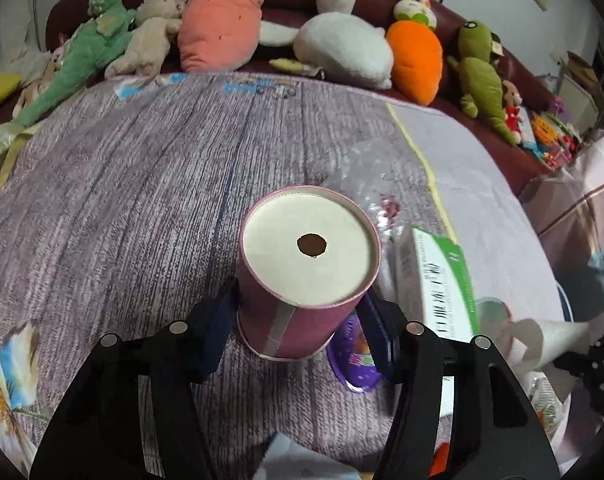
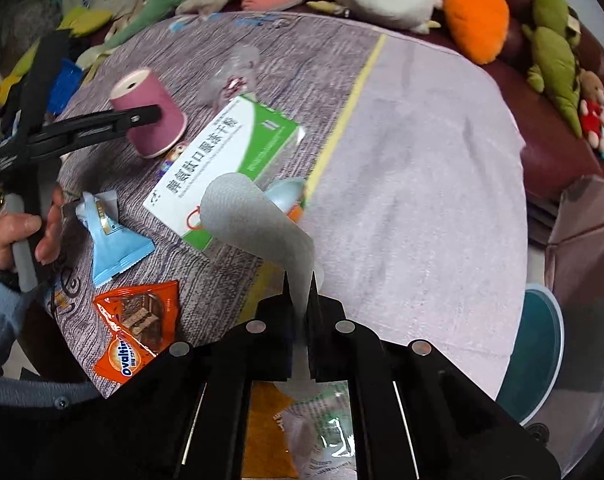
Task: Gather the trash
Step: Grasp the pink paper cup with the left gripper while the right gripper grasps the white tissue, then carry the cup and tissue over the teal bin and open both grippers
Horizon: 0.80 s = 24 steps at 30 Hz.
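Left wrist view: the pink cup point(image 1: 308, 276), inverted on the table point(image 1: 122, 184), is flanked by the left gripper point(image 1: 302, 328), jaws narrowed about it. Just right of the cup lies a box point(image 1: 442, 280). A paper cone point(image 2: 258, 224), beyond the box, is pinched by the right gripper point(image 2: 300, 300). Wrappers point(image 2: 142, 320) are scattered near the cup.

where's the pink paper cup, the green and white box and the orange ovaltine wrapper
pink paper cup point(image 1: 310, 246): left wrist view, on its upturned white base.
green and white box point(image 2: 222, 172): right wrist view, on its white printed face.
orange Ovaltine wrapper point(image 2: 138, 332): right wrist view, on the wrapper's middle.
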### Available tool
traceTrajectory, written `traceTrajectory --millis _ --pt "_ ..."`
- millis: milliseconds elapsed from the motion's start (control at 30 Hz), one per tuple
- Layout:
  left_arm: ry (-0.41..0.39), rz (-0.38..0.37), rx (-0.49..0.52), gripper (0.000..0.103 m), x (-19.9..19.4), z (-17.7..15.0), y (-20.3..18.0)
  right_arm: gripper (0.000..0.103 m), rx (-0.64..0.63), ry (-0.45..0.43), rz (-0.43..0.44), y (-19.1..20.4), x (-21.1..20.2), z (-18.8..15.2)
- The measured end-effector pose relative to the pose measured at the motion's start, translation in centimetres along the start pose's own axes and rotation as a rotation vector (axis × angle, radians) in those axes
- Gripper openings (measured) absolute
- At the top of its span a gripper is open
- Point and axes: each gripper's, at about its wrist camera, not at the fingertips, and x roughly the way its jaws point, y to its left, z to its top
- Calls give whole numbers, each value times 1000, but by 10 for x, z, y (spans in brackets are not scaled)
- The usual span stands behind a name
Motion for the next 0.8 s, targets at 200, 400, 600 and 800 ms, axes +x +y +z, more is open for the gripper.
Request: traceTrajectory --millis 200,400,600,800 --pt "-41 -47 47 60 -30 0 -25 5 40 -13 -13 -16 -7 -14" --pt "-52 -128 109 60 -42 6 -68 5 110 -33 -41 -44 -20 -33" --pt "-18 -217 219 60 -41 1 -131 5 209 -80 -66 -82 -37 -60" --pt "30 -307 332 60 -38 -15 -210 5 322 -130 -93 -137 -57 -89"
